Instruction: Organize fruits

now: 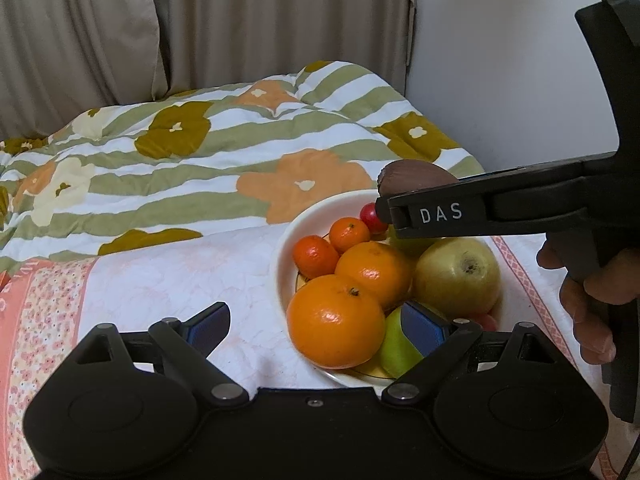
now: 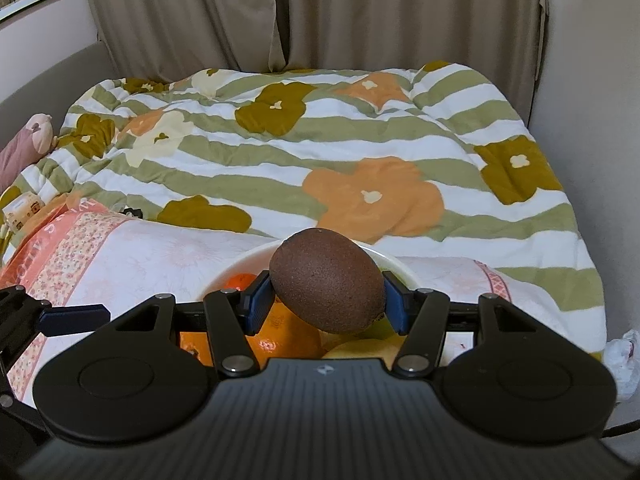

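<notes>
Most fruit lay in the bowl [image 1: 280,264]; right tongs [image 2: 328,300] clamped the kiwi [image 2: 326,280] above it; left tongs [image 1: 316,328] stood apart, empty.

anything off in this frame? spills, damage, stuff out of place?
Nothing spilled or damaged. The fruit sits piled in the white bowl on the bed. Only the brown kiwi is outside it, clamped in the right gripper above the bowl. The left gripper is open and empty at the bowl's near rim.
</notes>
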Demonstrator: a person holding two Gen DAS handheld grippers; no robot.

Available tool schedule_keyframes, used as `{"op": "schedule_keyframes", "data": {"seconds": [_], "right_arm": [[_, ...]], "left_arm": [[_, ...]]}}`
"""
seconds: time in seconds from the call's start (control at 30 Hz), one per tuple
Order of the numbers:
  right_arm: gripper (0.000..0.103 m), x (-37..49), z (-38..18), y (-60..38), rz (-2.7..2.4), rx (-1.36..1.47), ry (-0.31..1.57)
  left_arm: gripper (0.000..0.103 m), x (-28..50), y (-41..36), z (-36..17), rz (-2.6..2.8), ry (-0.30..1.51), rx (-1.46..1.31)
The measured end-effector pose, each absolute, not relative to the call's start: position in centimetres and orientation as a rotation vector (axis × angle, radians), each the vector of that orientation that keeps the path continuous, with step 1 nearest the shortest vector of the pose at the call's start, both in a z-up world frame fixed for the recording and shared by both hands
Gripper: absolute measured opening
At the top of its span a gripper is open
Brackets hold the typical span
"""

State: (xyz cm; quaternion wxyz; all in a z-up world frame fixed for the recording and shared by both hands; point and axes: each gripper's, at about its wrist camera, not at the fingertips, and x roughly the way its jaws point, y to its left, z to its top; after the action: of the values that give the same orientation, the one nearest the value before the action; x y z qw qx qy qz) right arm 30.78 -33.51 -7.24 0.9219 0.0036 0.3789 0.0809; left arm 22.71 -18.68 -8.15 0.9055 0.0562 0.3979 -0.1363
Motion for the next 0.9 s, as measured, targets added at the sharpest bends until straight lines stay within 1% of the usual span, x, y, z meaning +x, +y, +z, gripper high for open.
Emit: {"op": "schedule_keyframes", "data": {"seconds": [0.27, 0.33, 0.4, 0.43, 0.67, 0.9], "right_arm": [[0.074, 31.1, -8.5, -33.0, 0.18, -0.01, 0.8], [0.078, 30.9, -8.6, -32.9, 0.169, -0.014, 0.792], [0.092, 30.6, -8.4, -32.8, 0.179, -0.018, 0.78], [0.093, 30.4, -8.3, -32.9, 0.18, -0.017, 0.773], [0.094, 28.5, -6.4, -33.0, 0.168, -0.019, 0.733], [0.094, 23.4, -2.1, -32.0, 0.135, -0.017, 0.666]], "left_arm": [[0.095, 22.8, -18.4, -8.6, -0.26, 0.832, 0.108], [0.095, 22.8, -18.5, -8.7, -0.252, 0.835, 0.108], [0.095, 22.8, -18.5, -8.9, -0.244, 0.839, 0.105], [0.095, 22.7, -18.5, -8.9, -0.241, 0.84, 0.105], [0.095, 20.8, -18.2, -7.4, -0.238, 0.805, 0.088], [0.095, 17.0, -16.8, -3.7, -0.246, 0.718, 0.086]]}}
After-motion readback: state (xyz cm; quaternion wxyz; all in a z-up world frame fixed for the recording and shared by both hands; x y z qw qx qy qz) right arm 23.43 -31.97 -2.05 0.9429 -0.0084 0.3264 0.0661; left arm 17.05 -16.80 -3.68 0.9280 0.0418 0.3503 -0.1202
